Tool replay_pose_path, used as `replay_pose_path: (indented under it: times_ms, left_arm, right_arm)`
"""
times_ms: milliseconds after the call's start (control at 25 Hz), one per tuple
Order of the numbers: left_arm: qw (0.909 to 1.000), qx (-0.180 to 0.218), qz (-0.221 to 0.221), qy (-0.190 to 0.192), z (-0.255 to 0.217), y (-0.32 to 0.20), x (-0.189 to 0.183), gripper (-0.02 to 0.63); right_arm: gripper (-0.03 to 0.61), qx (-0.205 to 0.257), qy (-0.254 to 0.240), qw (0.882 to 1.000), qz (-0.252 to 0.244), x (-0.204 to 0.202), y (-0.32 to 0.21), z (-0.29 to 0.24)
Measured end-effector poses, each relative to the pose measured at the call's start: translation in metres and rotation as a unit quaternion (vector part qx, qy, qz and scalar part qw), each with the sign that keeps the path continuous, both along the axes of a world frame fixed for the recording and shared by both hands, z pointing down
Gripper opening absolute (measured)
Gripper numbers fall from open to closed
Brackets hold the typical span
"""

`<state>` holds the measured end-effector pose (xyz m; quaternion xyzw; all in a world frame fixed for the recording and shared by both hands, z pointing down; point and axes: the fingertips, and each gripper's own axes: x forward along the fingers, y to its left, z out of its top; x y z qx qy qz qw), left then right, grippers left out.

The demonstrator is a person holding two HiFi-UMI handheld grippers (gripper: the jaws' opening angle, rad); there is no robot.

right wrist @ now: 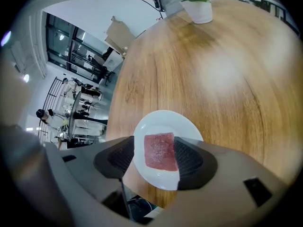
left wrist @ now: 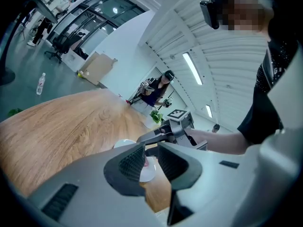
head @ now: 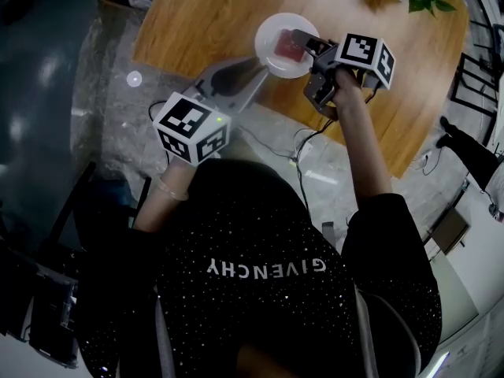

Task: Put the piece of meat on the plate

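Table: a broad wooden table [head: 197,22] fills the top of the head view, its near edge running slantwise past both tools.
Person: dark sparkly top, one arm reaching out to each tool, right arm stretched well over the table.
Right tool: there it is, the right tool [right wrist: 157,159], tilted down over the plate from the plate's right side in the head view. Jaws are spread wide, pads clear of everything, nothing gripped. Its own view looks straight between the pads at the meat below.
Left tool: the left tool [left wrist: 150,162] sits low at the table's near edge, pointing roughly level towards the plate. Jaws are apart with a narrow gap and nothing in it; a sliver of white plate shows through.
Potted plant: a green plant in a white pot [right wrist: 201,11] stands far across the table, well apart from the action.
Plate: a round white plate [right wrist: 142,126] sits flat on the table near its edge, between the two tools.
Meat: a red rectangular piece of meat [right wrist: 160,150] lies flat in the middle of the plate, touching no pad.
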<state>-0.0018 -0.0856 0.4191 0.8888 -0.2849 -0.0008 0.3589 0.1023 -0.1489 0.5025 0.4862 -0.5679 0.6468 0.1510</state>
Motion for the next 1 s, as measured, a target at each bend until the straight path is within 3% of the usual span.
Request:
replay_pose_path:
  times_ms: [200, 360, 560, 680, 840, 1000]
  left_arm:
    - [0.9999, 0.005, 0.012, -0.006, -0.001, 0.002, 0.005, 0.086]
    - [0.9996, 0.012, 0.023, -0.015, -0.001, -0.002, 0.011, 0.086]
    - [0.9979, 0.033, 0.038, -0.042, -0.014, -0.001, 0.028, 0.086]
    - [0.9952, 0.055, 0.049, -0.064, -0.02, -0.002, 0.036, 0.086]
    - [0.9925, 0.076, 0.05, -0.081, -0.031, -0.002, 0.041, 0.086]
    - [0.9894, 0.096, 0.054, -0.094, -0.039, 0.007, 0.048, 0.086]
  right_arm:
    - [0.25, 0.032, 0.009, 0.999, 0.017, 0.008, 0.0, -0.015]
    - [0.25, 0.119, 0.035, 0.992, 0.035, 0.024, -0.003, -0.042]
    - [0.235, 0.262, 0.081, 0.961, 0.025, 0.031, 0.016, -0.088]
    - [0.033, 0.315, 0.091, 0.942, 0.067, 0.038, 0.034, -0.101]
    - [0.012, 0.365, 0.072, 0.923, 0.092, 0.034, 0.056, -0.112]
    - [0.012, 0.418, 0.129, 0.897, 0.063, 0.022, 0.08, -0.126]
